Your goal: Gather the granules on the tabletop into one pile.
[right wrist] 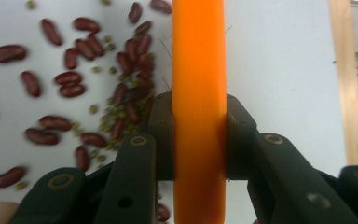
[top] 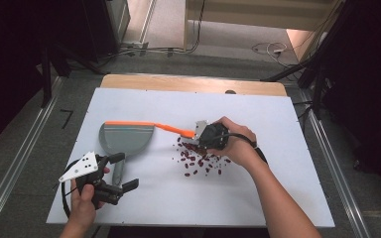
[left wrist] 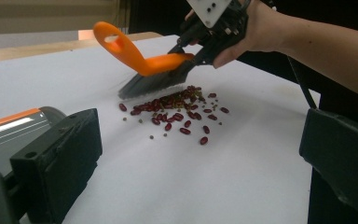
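**Brush pinched over scattered beans**

In the high view, the right hand-held gripper [top: 204, 134] is being largely covered by the hand, and the orange brush [top: 174, 129] is being seen only as a thin strip above the beans [top: 198, 158] on the white table [top: 258, 188]. The left hand-held gripper [top: 124, 173] is being held spread beside the grey dustpan [top: 126, 139].

In the left gripper view, dark bristles are being pressed at the glossy, oval beans, while the dustpan is being cut off at the left edge.

In the right gripper view, the smooth plastic handle is being pinched between the jaws; the bristles are being hidden.
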